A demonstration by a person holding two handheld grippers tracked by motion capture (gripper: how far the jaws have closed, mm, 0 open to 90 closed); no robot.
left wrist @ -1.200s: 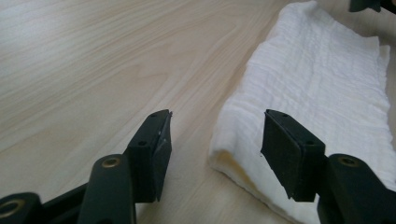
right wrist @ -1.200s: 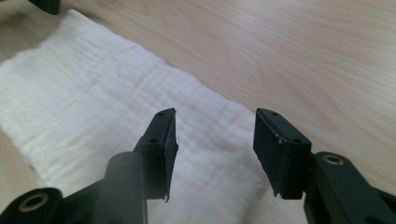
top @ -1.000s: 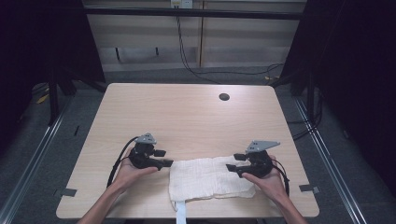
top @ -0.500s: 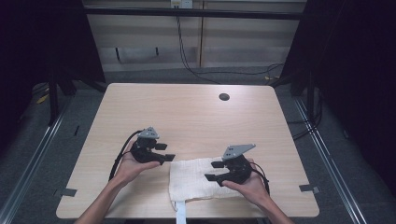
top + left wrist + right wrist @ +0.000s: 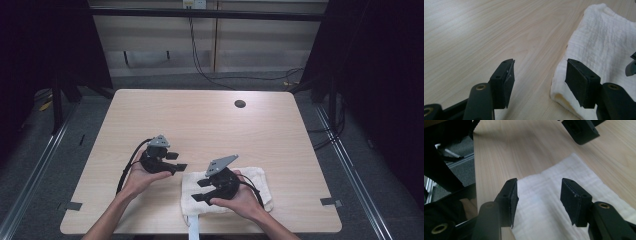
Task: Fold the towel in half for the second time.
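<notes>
While one white cloth (image 5: 250, 187) lies folded near the tabletop's (image 5: 210, 125) front edge, right of centre, we hover both tongs by it, released and grasping nothing. Our right gripper (image 5: 537, 200) hangs over the cloth; its jaws have just been closing slightly, nothing between them. Our left gripper (image 5: 539, 82) waits beside the cloth's left edge. We should pinch a single layer cleanly. Two grippers, one cloth.

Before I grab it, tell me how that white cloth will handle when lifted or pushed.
The white cloth looks soft and crinkled, so it will probably droop from whichever edge is pinched. Folded in layers, it may unfold when lifted. Pushed across the smooth wooden table, it would likely bunch up rather than slide whole.
</notes>
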